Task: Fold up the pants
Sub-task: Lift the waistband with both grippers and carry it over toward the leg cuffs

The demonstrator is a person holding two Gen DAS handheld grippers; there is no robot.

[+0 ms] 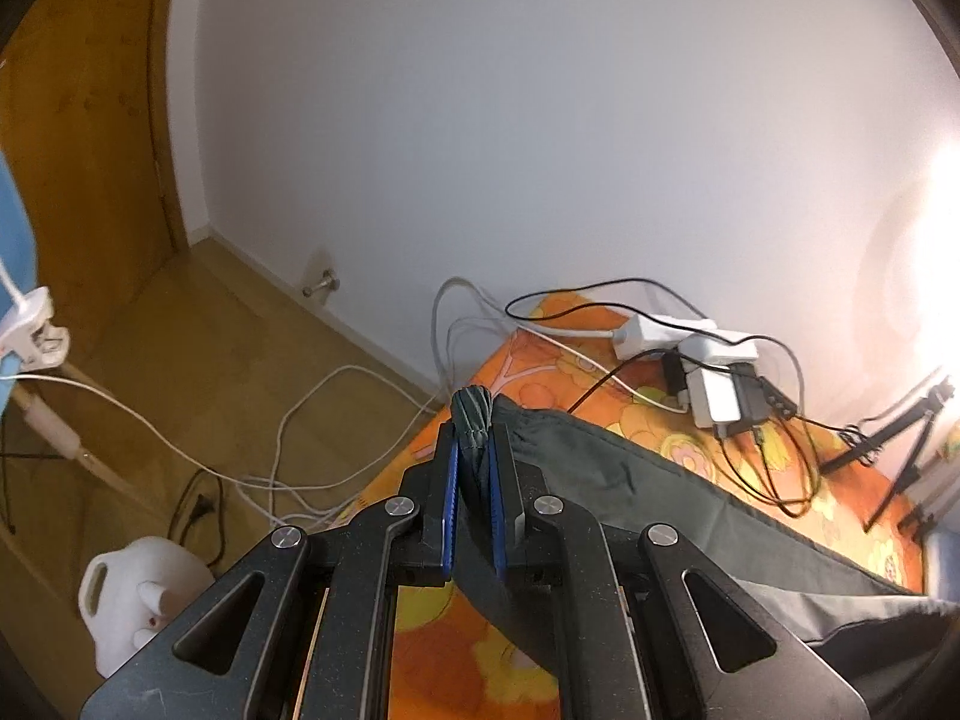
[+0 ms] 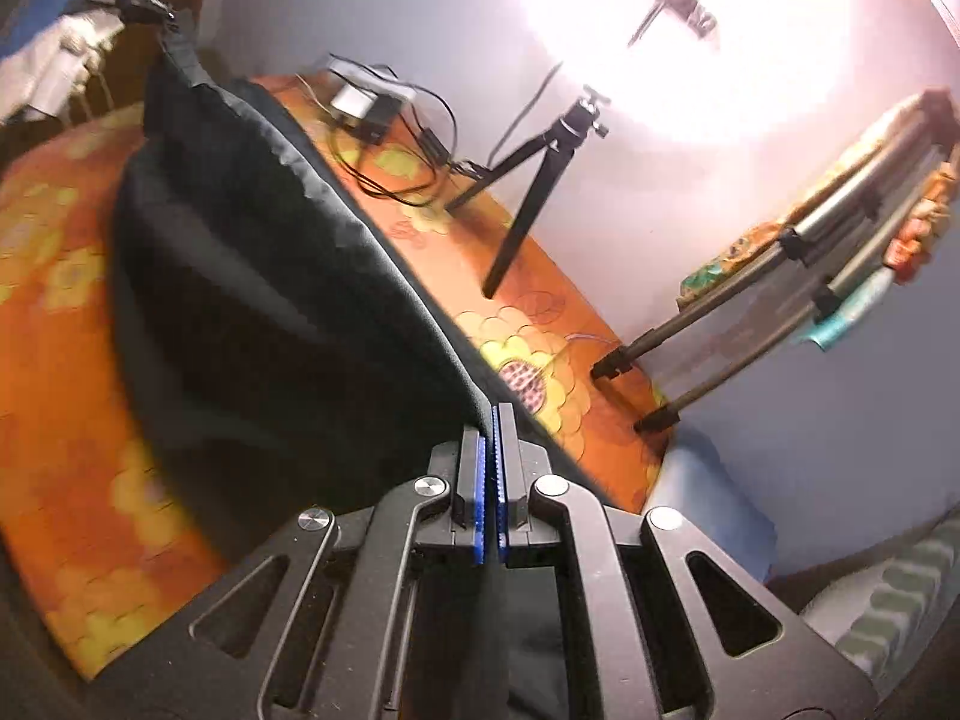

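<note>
Dark grey-green pants hang lifted over a bed with an orange flowered cover. My left gripper is shut on a bunched corner of the pants, which sticks out past its blue pads. In the right wrist view the pants stretch as a taut dark sheet from the left gripper at top left down to my right gripper. The right gripper is shut on the pants' near edge, with the cloth running in between its blue pads.
A white power strip with chargers and black cables lies at the bed's far edge by the wall. A small black tripod stands on the cover, with larger tripod legs to its right. A white jug and cords sit on the wooden floor.
</note>
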